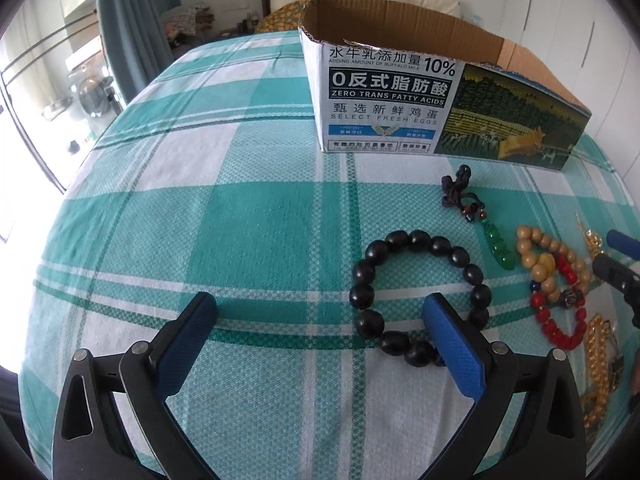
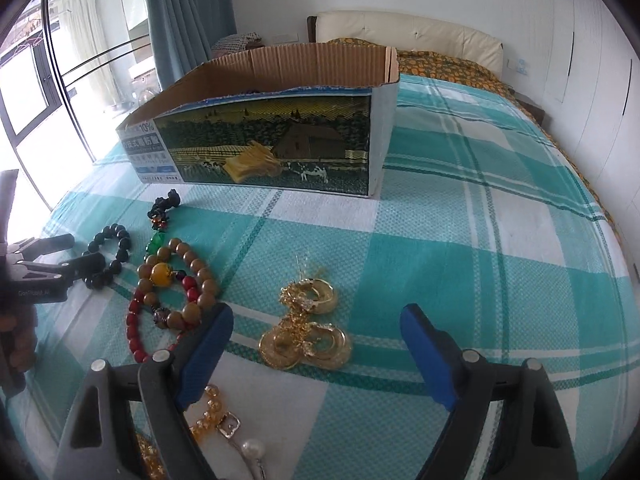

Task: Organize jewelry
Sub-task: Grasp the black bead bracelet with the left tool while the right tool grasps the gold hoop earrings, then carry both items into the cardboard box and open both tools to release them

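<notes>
We cannot see into the cardboard box (image 2: 280, 68); the gold chain (image 2: 212, 416) runs partly behind the right gripper's finger (image 2: 204, 352), perhaps a belt.

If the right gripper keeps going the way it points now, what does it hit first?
Probably the gold hoop earrings, which lie between the open right gripper fingers' line; depth is uncertain.

Bed, teal-white plaid cover (image 2: 460, 240) — carries cardboard box (image 2: 260, 140), bead bracelets (image 1: 420, 296), gold jewelry (image 2: 308, 332).

Bracelets (image 1: 420, 296) and earrings (image 2: 306, 330) lie on the bedspread (image 1: 240, 220) before the cardboard box (image 1: 420, 96).
</notes>
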Available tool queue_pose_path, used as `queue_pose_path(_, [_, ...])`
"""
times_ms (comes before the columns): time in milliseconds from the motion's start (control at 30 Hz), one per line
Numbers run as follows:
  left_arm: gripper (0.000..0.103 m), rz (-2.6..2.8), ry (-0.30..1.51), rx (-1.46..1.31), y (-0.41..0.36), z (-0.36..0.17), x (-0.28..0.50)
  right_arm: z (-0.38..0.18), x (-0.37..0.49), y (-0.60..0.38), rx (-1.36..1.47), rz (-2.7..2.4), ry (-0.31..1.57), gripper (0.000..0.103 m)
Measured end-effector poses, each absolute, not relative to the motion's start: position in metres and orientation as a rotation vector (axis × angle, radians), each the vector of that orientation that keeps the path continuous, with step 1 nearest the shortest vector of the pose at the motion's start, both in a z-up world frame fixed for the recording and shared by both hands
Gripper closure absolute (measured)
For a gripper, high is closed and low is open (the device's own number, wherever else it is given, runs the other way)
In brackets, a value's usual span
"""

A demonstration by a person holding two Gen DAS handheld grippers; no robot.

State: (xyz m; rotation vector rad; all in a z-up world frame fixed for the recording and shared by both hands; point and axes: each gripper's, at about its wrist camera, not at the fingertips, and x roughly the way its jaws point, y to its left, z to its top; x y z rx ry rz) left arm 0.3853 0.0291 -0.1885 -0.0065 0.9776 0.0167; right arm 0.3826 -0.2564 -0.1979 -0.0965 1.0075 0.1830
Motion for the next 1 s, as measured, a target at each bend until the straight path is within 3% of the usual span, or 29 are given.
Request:
queue_pose_path(67, [0.004, 0.01, 0.98, -0.01, 0.028, -0.188, 0.383, -0.2, 0.383, -0.246, -0.171, 0.166, 1.017, 0.048])
queue_pose_path(133, [0.015, -0.005, 0.97, -0.006, 0.024, -0.186, 0.38, -0.198, 0.381, -0.246, -0.149, 0.169, 1.029, 0.07])
queue_pose_path(167, [0.03, -0.021, 0.962, 0.003, 0.02, -0.183, 0.378, -0.196, 0.381, -0.249, -0.128, 0.163, 1.041, 0.083])
queue_pose_path(200, [0.051, -0.043, 0.956, 0.013, 0.017, -0.181, 0.375, -0.195, 0.38, -0.252, -0.101, 0.161, 1.049, 0.086])
queue_pose_path(233, [0.065, -0.064, 0.953, 0.022, 0.013, -0.179, 0.374, -0.192, 0.378, -0.256, -0.079, 0.157, 1.048, 0.086])
queue_pose_path(267, [0.091, -0.086, 0.955, 0.025, 0.01, -0.177, 0.373, -0.189, 0.376, -0.26, -0.061, 0.156, 1.044, 0.086])
queue_pose_path(500, [0.092, -0.161, 0.934, -0.112, 0.019, -0.157, 0.357, -0.142, 0.357, -0.279, 0.022, 0.193, 1.0, 0.086])
queue_pose_path(1000, [0.092, -0.301, 0.83, -0.178, 0.028, -0.051, 0.353, -0.065, 0.362, -0.263, -0.009, 0.292, 0.955, 0.086])
